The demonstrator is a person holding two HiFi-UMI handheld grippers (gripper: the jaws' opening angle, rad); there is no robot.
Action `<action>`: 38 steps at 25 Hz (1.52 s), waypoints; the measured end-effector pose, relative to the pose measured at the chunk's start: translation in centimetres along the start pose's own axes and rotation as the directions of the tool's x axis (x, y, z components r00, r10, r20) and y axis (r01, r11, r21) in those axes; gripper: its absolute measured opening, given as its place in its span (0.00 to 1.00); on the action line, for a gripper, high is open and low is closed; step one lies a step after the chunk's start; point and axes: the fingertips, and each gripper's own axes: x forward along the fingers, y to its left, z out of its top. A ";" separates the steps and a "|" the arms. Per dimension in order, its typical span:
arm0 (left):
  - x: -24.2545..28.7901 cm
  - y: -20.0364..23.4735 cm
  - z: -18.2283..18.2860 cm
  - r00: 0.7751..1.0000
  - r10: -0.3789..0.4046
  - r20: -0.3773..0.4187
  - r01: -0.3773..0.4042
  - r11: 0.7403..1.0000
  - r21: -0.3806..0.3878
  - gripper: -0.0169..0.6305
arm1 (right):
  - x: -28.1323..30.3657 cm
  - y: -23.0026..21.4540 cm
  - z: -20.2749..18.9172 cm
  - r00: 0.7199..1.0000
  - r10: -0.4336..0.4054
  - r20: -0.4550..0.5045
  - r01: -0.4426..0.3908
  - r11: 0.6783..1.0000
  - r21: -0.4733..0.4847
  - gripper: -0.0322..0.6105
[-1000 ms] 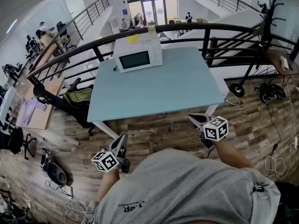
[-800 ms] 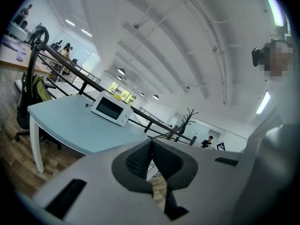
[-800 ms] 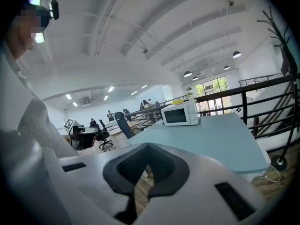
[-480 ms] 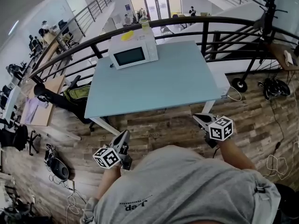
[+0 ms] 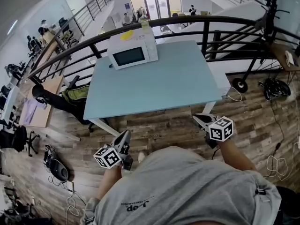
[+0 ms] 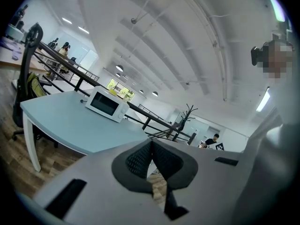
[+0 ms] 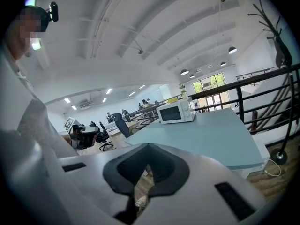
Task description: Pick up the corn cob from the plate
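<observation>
A yellow thing [image 5: 126, 35], probably the corn cob, lies on top of a white microwave [image 5: 132, 54] at the far left corner of the pale blue table [image 5: 178, 83]. Whether a plate is under it I cannot tell. It also shows as a yellow speck [image 7: 174, 99] in the right gripper view. My left gripper [image 5: 125, 136] is held low over the wooden floor, short of the table's near edge, its jaws shut and empty [image 6: 151, 142]. My right gripper [image 5: 198, 118] hangs by the table's near right corner, also shut with nothing in it [image 7: 149, 146].
A clear jar [image 5: 144, 25] stands behind the microwave. A dark railing [image 5: 206, 25] curves round the table's far side. A black office chair [image 5: 56, 100] with a green bag stands at the table's left. A coat stand [image 5: 269, 13] and a bicycle wheel [image 5: 240, 85] are at the right.
Both grippers and the person have shifted slightly toward the table; the microwave sits a little further left in the head view. Almost nothing moved in the last half second. Both grippers stay shut.
</observation>
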 end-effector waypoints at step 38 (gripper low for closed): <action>6.3 30.8 21.2 0.989 -0.135 -0.064 0.133 0.991 -0.032 0.05 | 33.0 1.9 12.7 0.989 -0.145 -0.019 0.145 0.989 0.024 0.07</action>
